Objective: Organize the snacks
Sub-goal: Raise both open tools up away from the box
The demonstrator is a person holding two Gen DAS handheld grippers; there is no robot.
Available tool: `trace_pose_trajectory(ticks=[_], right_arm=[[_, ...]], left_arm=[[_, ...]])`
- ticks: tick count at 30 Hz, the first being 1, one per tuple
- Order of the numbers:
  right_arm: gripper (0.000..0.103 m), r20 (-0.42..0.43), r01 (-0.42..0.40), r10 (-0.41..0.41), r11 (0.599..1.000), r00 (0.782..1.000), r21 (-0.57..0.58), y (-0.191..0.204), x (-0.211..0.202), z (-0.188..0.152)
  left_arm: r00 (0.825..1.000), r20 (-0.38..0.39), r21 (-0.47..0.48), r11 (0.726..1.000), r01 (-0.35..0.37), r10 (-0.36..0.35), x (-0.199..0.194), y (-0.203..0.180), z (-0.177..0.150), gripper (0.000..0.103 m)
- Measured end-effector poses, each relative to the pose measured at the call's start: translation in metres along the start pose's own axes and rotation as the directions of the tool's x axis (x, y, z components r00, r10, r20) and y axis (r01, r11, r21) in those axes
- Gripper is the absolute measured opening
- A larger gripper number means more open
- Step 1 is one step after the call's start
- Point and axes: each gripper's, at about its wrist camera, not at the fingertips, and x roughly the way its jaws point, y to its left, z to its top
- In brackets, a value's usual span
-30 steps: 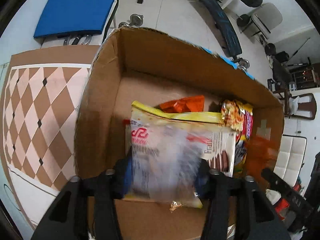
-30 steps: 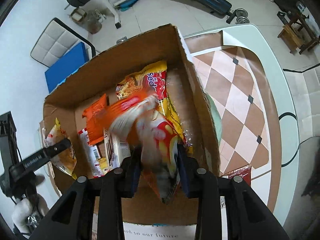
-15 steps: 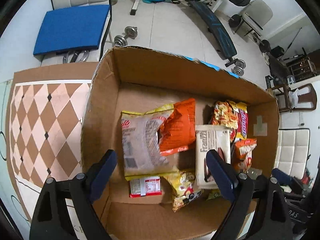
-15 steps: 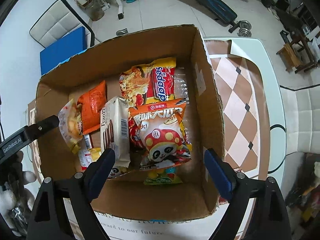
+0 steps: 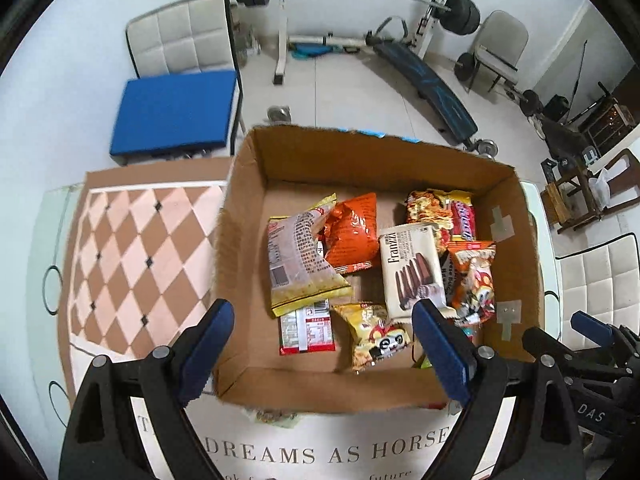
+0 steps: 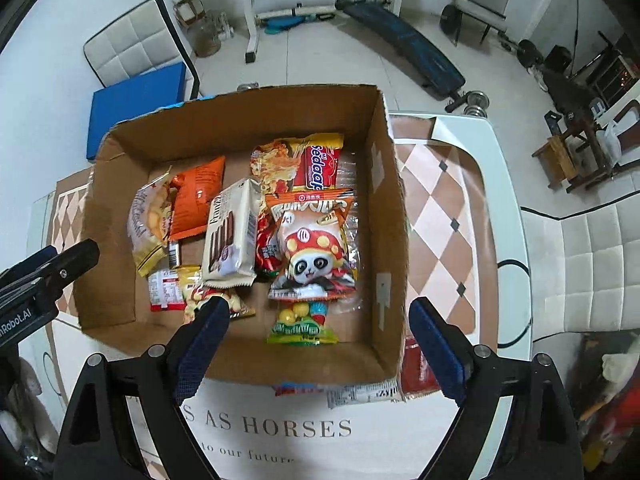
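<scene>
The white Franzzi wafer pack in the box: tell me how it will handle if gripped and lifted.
The white Franzzi wafer pack looks boxy and flat-sided, so it probably stays fairly stiff. Its glossy wrapper may be slippery. The wafers pictured on it suggest brittle contents, so squeeze gently. It leans on neighbouring packets and may shift them when lifted.

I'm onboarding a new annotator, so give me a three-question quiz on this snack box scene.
1. True or false: the left gripper holds a packet.
2. In the right wrist view, which packet lies nearest the right gripper in the cardboard box? A) green and yellow candy bag B) Sedaap noodle packet C) orange chip bag
3. What brand word shows on the white wafer pack?

Key: 1 false, both grippers are open and empty. 2 A. 3 Franzzi.
</scene>
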Motion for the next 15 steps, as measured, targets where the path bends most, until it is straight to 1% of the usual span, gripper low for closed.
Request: trace_pose_trajectory(ticks=[4, 10, 15], right_arm=[[0.093, 0.044, 0.000, 0.000, 1.000, 0.999, 0.001, -0.002, -0.022, -0.015], [0.093, 0.102, -0.010, 0.010, 1.000, 0.995, 0.002, -0.008, -0.056, -0.037], [0.093, 0.139, -0.021, 0.021, 1.000, 0.990, -0.002, -0.011, -0.082, -0.054]], left_arm=[[0.998, 0.062, 0.021, 1.000, -0.022, 0.021, -0.028, -0.008, -0.014, 0.091], [0.991, 0.130, 0.031, 0.999, -0.042, 0.038, -0.065, -0.016, -0.035, 0.091], [0.980, 0.192, 0.029, 0.998, -0.063, 0.056, -0.093, -0.020, -0.049, 0.091]])
